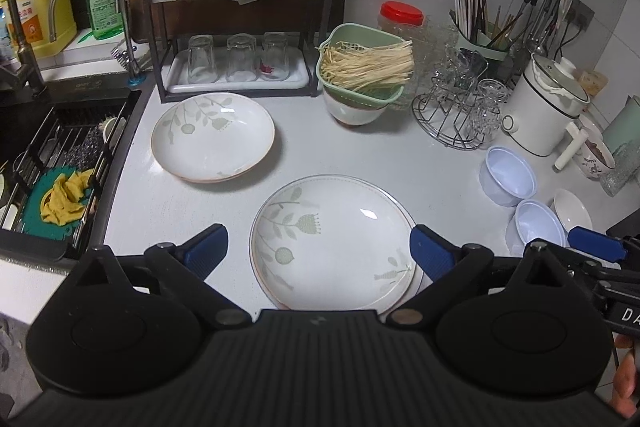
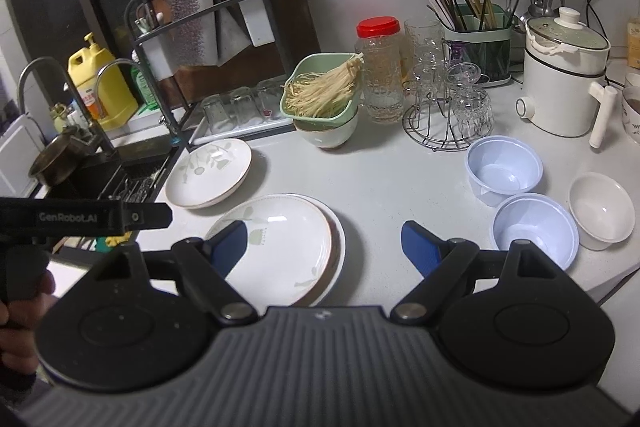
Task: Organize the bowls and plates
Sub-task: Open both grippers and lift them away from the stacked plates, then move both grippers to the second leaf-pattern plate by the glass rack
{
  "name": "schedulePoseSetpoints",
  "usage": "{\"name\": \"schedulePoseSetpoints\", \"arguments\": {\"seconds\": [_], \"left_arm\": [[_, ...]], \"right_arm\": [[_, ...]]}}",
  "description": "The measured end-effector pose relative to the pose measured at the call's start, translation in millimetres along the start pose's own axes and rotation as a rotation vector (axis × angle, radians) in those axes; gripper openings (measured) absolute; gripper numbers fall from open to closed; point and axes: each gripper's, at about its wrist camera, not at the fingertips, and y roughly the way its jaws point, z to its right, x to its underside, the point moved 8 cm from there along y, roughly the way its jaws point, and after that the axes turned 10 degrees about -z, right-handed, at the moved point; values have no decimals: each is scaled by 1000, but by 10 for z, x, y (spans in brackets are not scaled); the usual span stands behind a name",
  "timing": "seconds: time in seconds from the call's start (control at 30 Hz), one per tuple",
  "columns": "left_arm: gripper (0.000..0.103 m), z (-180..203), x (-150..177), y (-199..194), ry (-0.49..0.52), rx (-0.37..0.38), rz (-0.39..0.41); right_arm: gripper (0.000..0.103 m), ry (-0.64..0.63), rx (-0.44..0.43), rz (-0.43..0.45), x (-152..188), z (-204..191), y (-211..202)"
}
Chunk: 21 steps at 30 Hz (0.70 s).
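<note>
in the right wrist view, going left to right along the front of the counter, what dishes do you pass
stacked leaf-pattern plates → front plastic bowl → small white bowl

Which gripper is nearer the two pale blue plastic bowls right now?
Right. The right gripper hangs open just left of the blue bowls; the left gripper sits farther left, open over the near stacked plates.
</note>
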Motion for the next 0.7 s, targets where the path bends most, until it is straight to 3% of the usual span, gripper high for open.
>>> {"name": "schedulePoseSetpoints", "arguments": {"seconds": [0.13, 0.3, 0.7], "left_arm": [[99, 11, 96, -76, -43, -11, 6], [99, -34, 233, -140, -88, -54, 7], [99, -548, 392, -208, -208, -142, -31]], "right_arm": [[85, -45, 5, 16, 13, 16, -45], [85, -91, -53, 6, 23, -27, -44], [85, -126, -156, -55, 80, -379, 148]]}}
